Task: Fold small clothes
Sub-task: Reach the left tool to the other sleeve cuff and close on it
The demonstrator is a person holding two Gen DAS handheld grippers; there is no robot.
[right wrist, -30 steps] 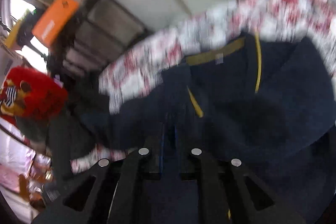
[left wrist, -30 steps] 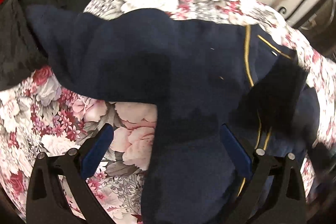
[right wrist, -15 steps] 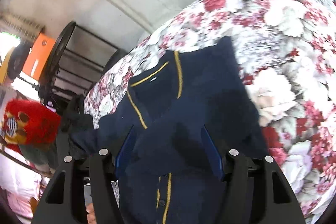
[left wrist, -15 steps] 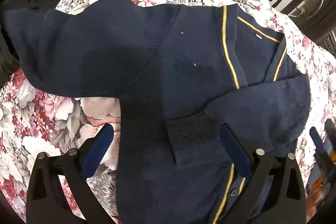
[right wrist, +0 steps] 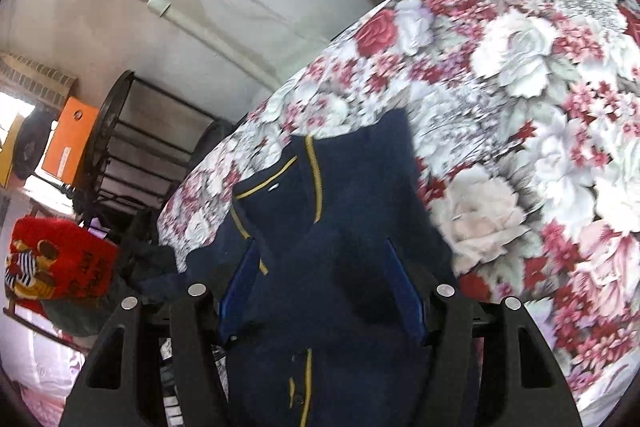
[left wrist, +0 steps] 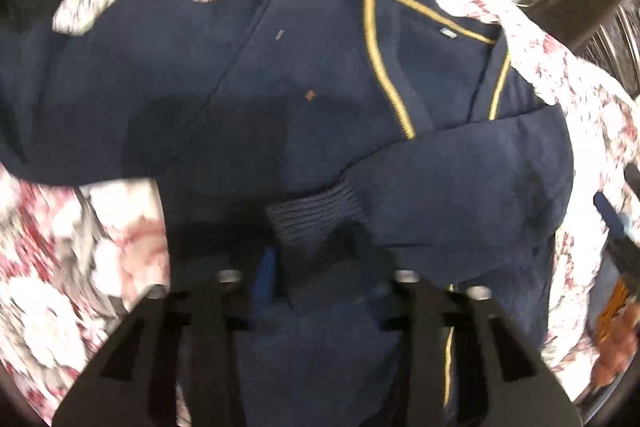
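The navy knitted cardigan with yellow trim (left wrist: 320,99) lies spread front-up on a floral cloth in red, pink and white (left wrist: 120,267); whether a table or a bed is under it cannot be told.

Left gripper (left wrist: 316,267): the jaws are closing, with the ribbed cuff (left wrist: 316,215) of the sleeve folded across the chest between them. The view is blurred; whether the pads already press on the cuff cannot be told.

Right gripper (right wrist: 320,291): the jaws stand apart above the cardigan front, blue pads (right wrist: 404,291) on either side of the fabric, gripping nothing.

Outward: the other sleeve (left wrist: 80,99) extends sideways, unfolded. The V-neck (right wrist: 280,179) points toward the far edge of the cloth. Beyond it stand a black metal rack (right wrist: 132,155), an orange box (right wrist: 70,139) and a red printed fabric item (right wrist: 60,259).
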